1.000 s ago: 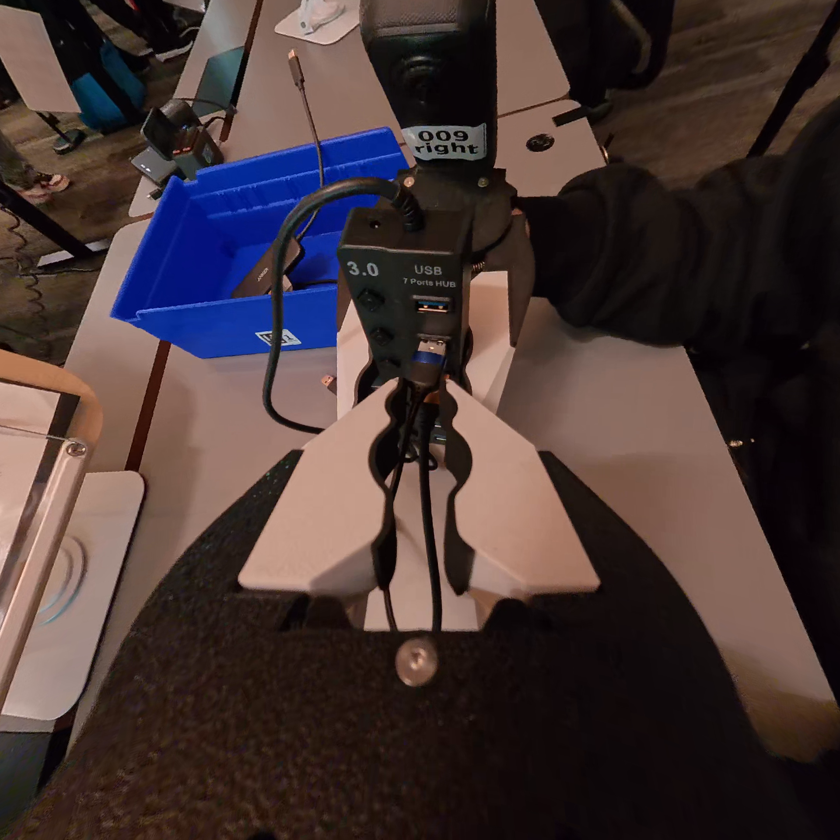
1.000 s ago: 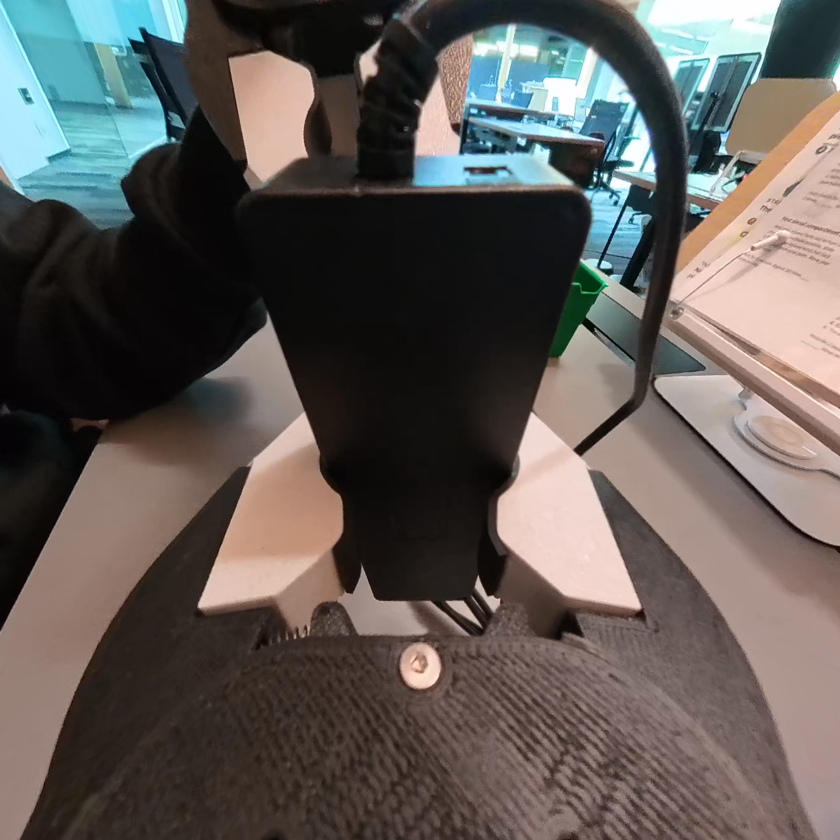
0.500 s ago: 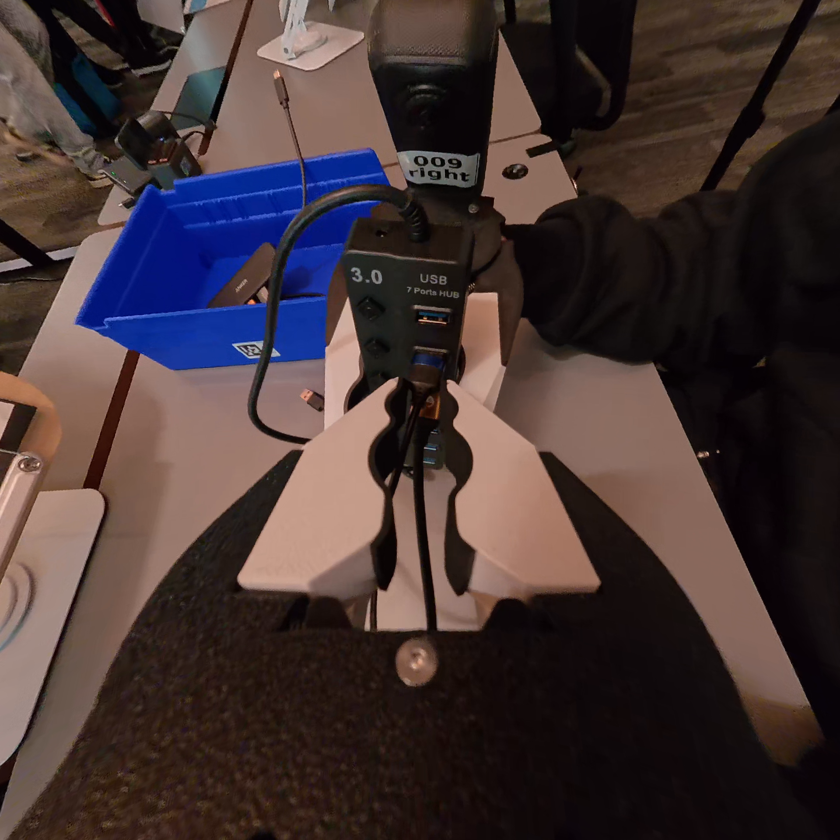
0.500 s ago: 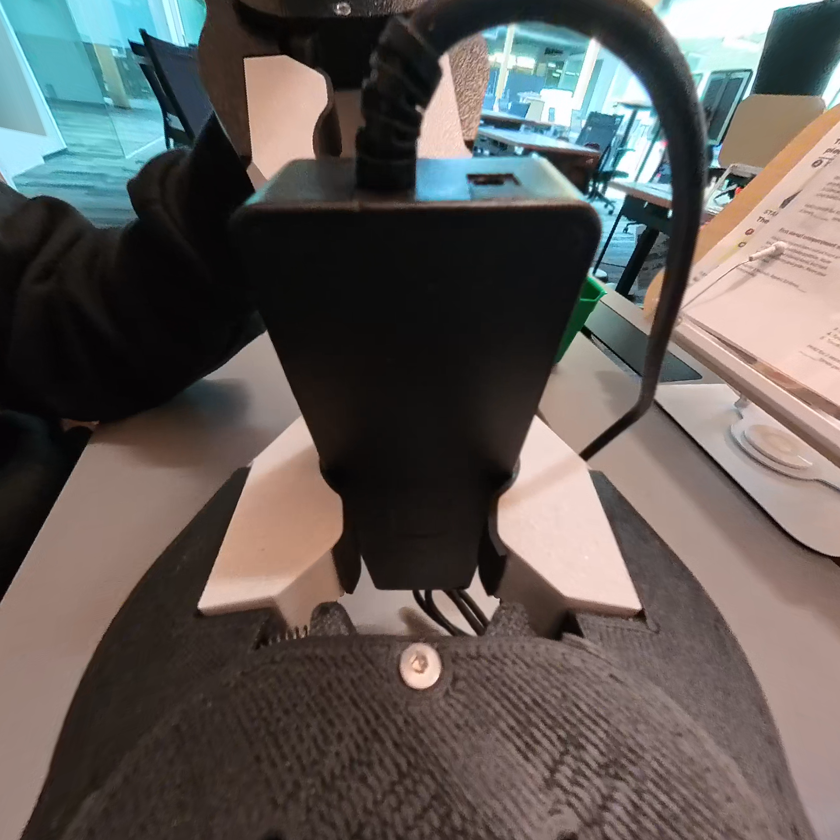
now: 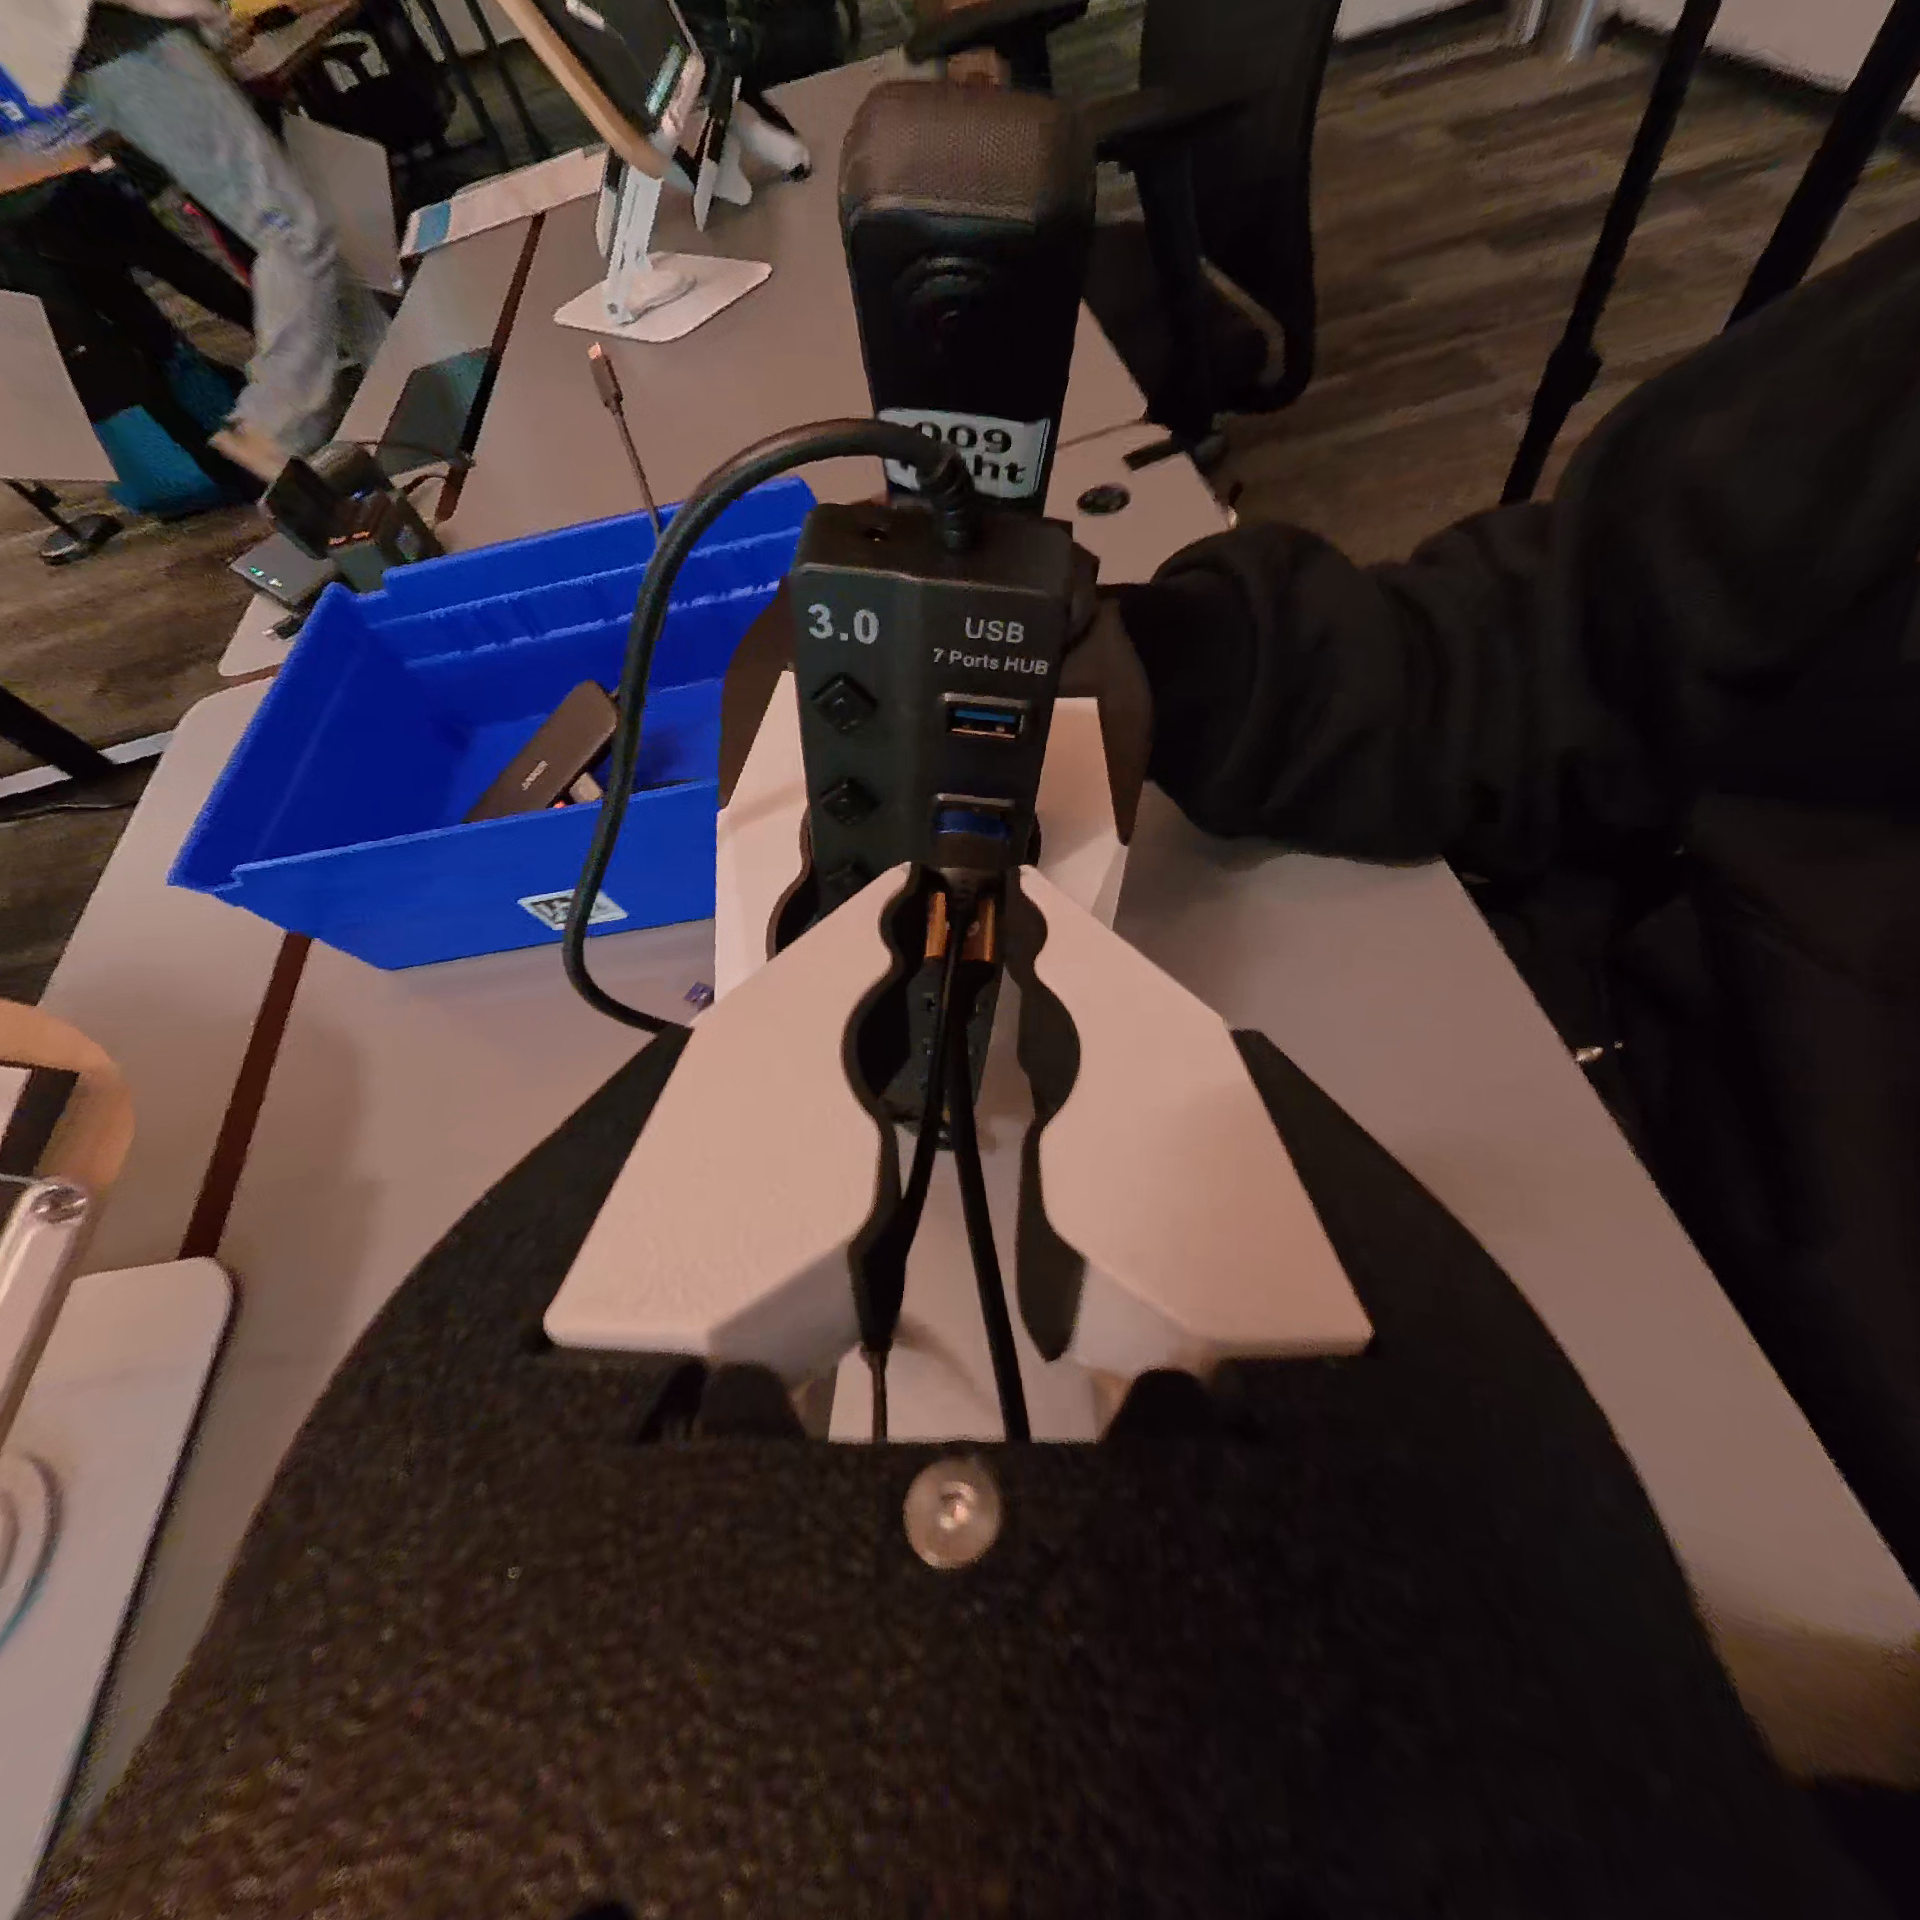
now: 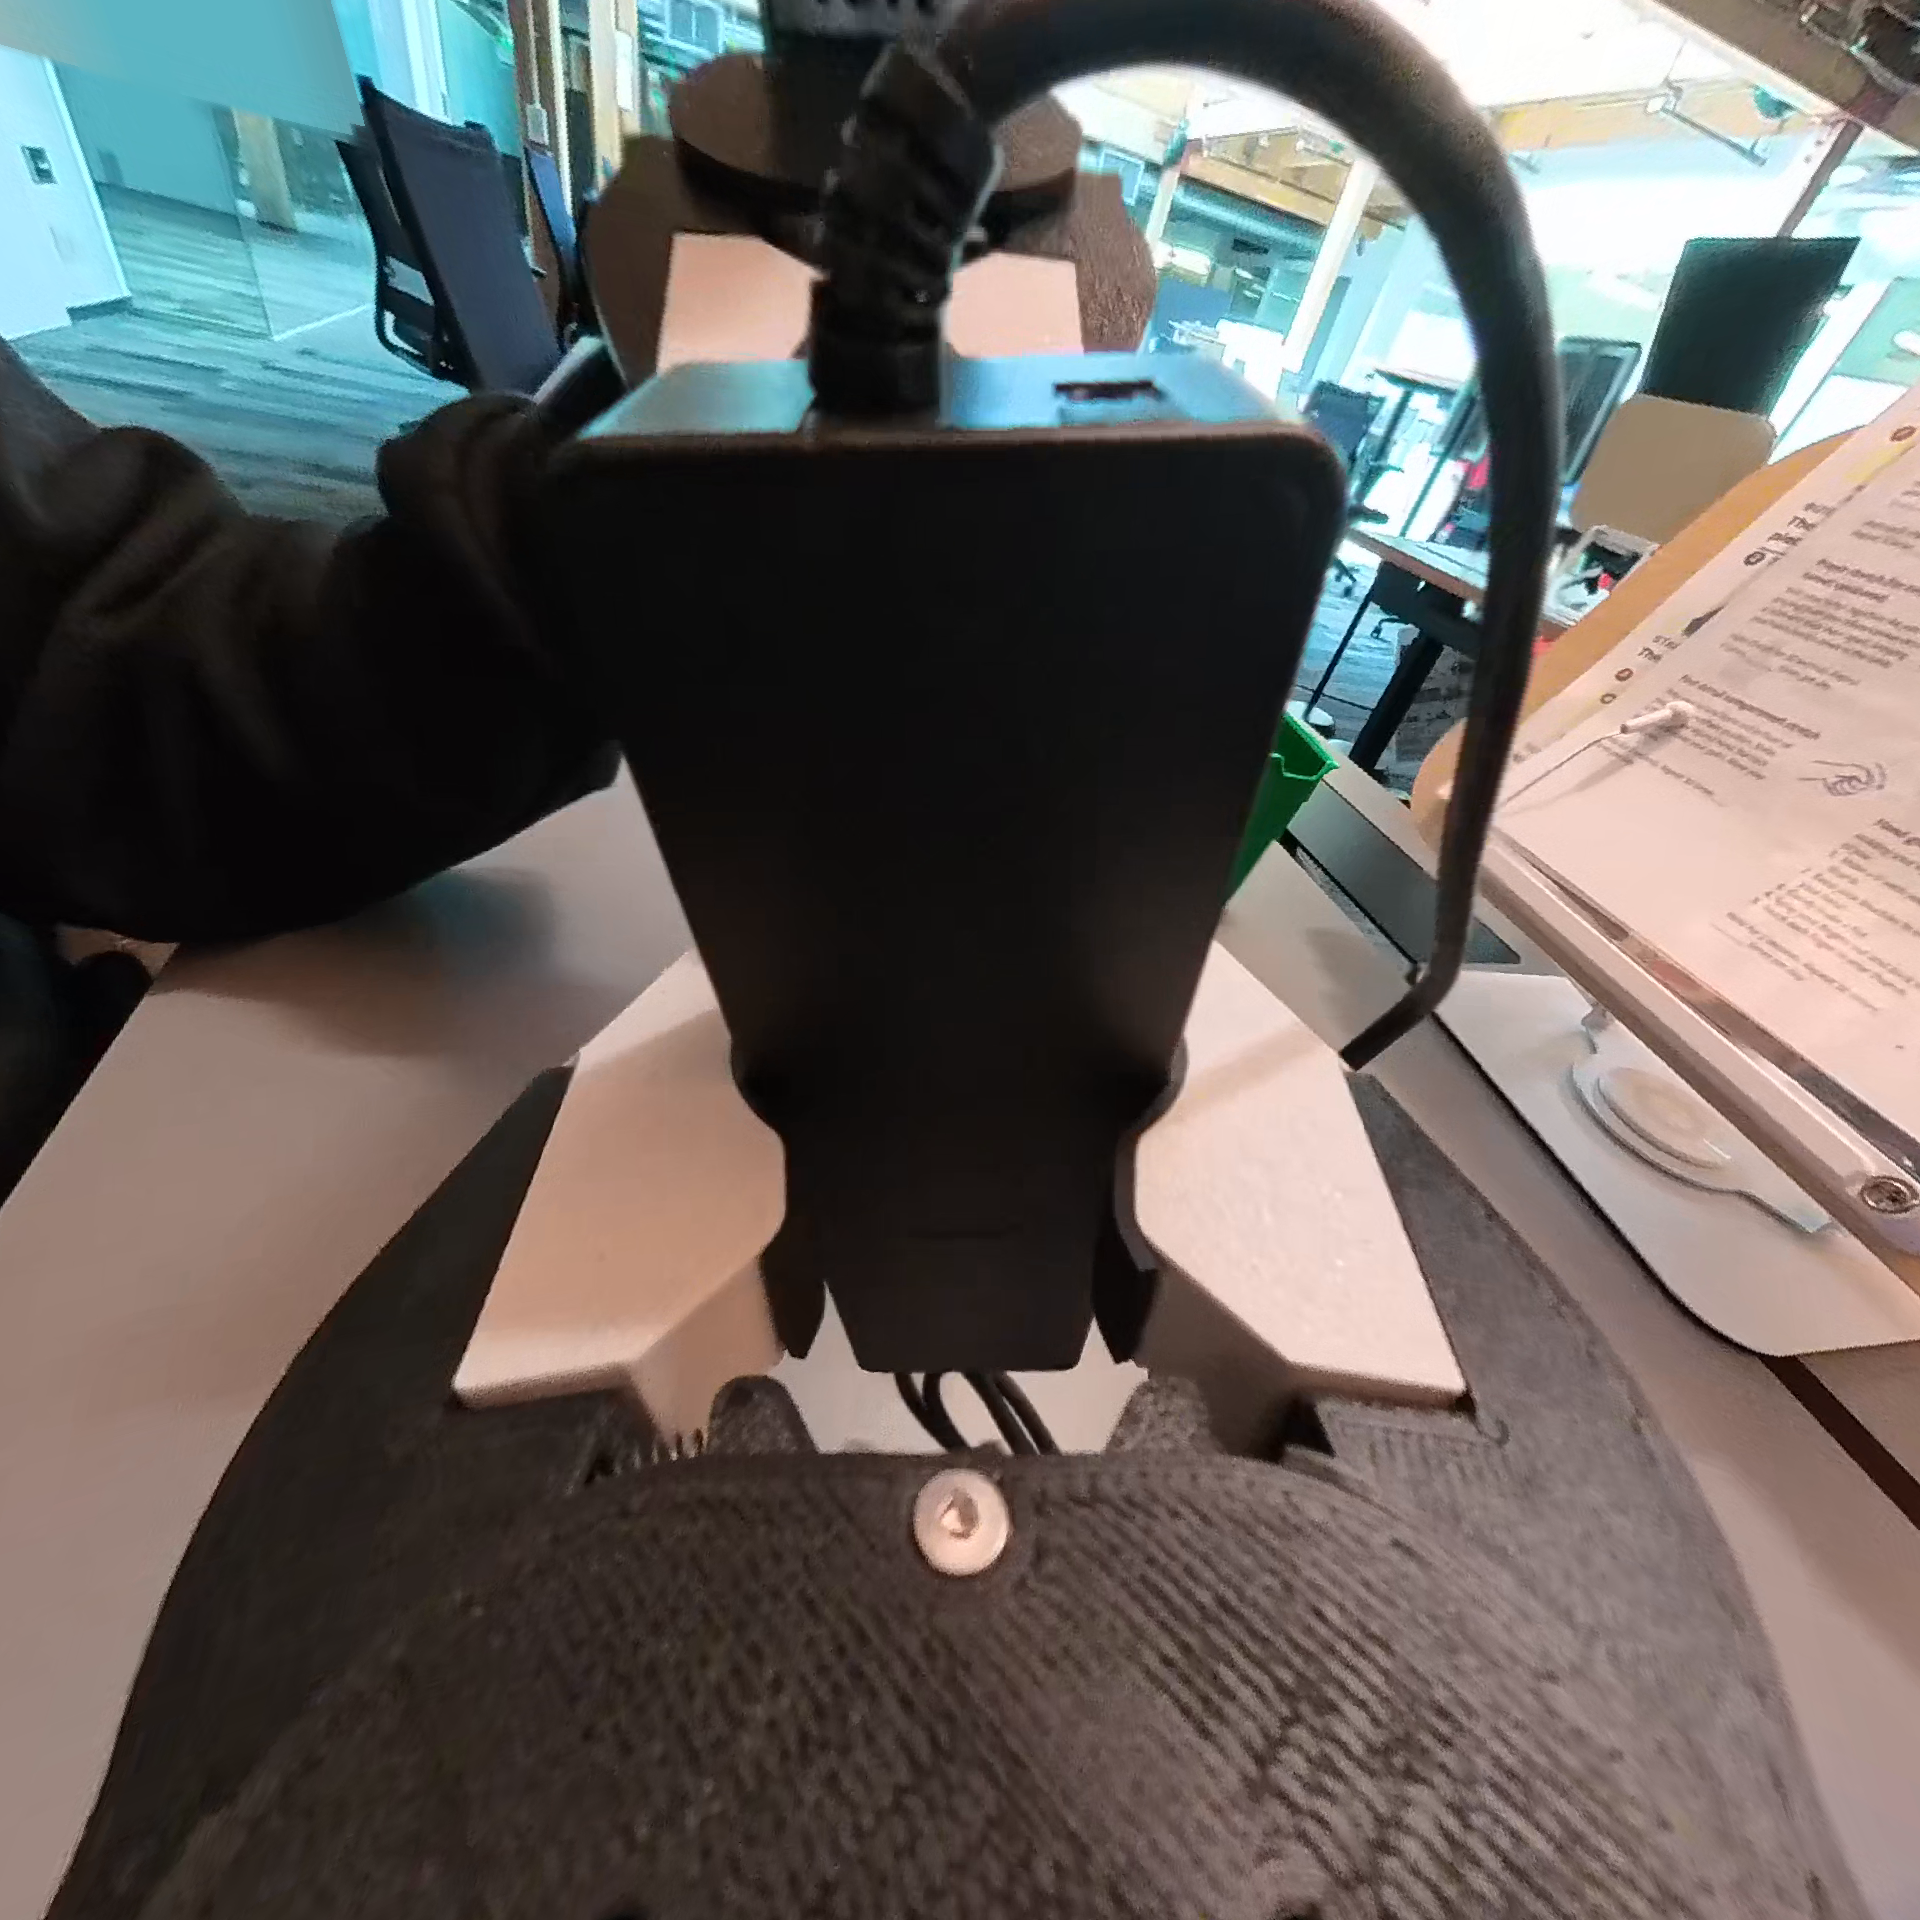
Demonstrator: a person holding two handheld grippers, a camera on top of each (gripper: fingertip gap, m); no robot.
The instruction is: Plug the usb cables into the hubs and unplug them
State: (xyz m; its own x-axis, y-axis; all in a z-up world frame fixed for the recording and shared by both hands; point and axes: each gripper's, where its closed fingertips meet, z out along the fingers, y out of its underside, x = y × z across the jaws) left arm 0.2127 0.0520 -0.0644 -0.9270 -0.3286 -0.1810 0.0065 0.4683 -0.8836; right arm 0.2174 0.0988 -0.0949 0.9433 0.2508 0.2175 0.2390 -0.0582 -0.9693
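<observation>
Left wrist view, left to right: a blue bin (image 5: 436,790) sits on the desk (image 5: 1299,1039) near its left seam, with a dark hub lying inside it. Bare desk runs right of centre up to the edge by the dark sleeve (image 5: 1455,675).

At centre, the left hand-held gripper (image 5: 961,914) is closed narrowly on a USB plug (image 5: 971,862) seated at the second port of the black USB hub (image 5: 935,665). Its thin cable (image 5: 987,1247) trails back between the fingers. The hub's thick cord (image 5: 623,748) loops left, over the bin front, down to the desk.

The right hand-held gripper (image 6: 961,1195) clamps the hub's lower end, holding it upright above the desk.

Only the left wrist view shows the ports and plug. The right wrist view shows only the hub's plain back, a green bin (image 6: 1278,800) behind it, and a document stand (image 6: 1714,883) crowding the desk's right side.
</observation>
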